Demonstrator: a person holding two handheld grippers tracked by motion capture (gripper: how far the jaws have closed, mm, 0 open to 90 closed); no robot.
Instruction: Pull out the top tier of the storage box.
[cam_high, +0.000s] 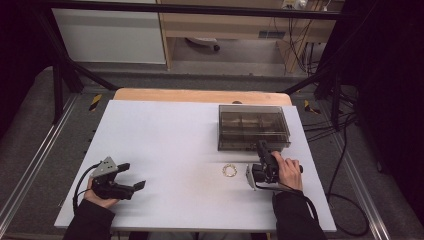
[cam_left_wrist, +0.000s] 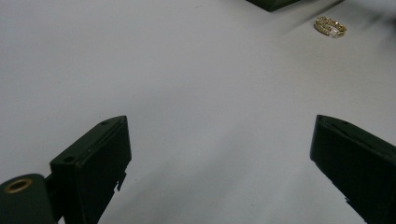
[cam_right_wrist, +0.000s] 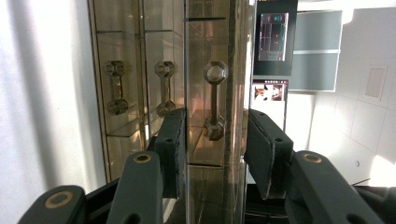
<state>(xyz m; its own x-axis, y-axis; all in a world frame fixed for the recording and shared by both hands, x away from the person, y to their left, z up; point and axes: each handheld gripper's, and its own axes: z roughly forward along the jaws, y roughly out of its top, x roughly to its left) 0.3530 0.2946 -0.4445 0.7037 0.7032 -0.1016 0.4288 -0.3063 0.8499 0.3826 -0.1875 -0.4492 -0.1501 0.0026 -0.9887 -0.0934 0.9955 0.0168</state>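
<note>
A smoky clear drawer box (cam_high: 252, 125) stands at the far right of the white table (cam_high: 165, 135). My right gripper (cam_high: 261, 146) is turned on its side at the box's front. In the right gripper view its jaws (cam_right_wrist: 215, 116) straddle one drawer front with a dumbbell-shaped handle (cam_right_wrist: 214, 100), and the pads lie against that front's two edges. A gold chain bracelet (cam_high: 229, 170) lies on the table just left of the right hand; it lies far off (cam_left_wrist: 330, 26) in the left gripper view. My left gripper (cam_high: 134, 176) rests near the front left, open and holding nothing (cam_left_wrist: 219, 140).
Two more drawer handles (cam_right_wrist: 115, 86) sit side by side further along the box. Black frame posts and cables run along both sides of the table. A wooden strip (cam_high: 200, 95) edges the table's far side.
</note>
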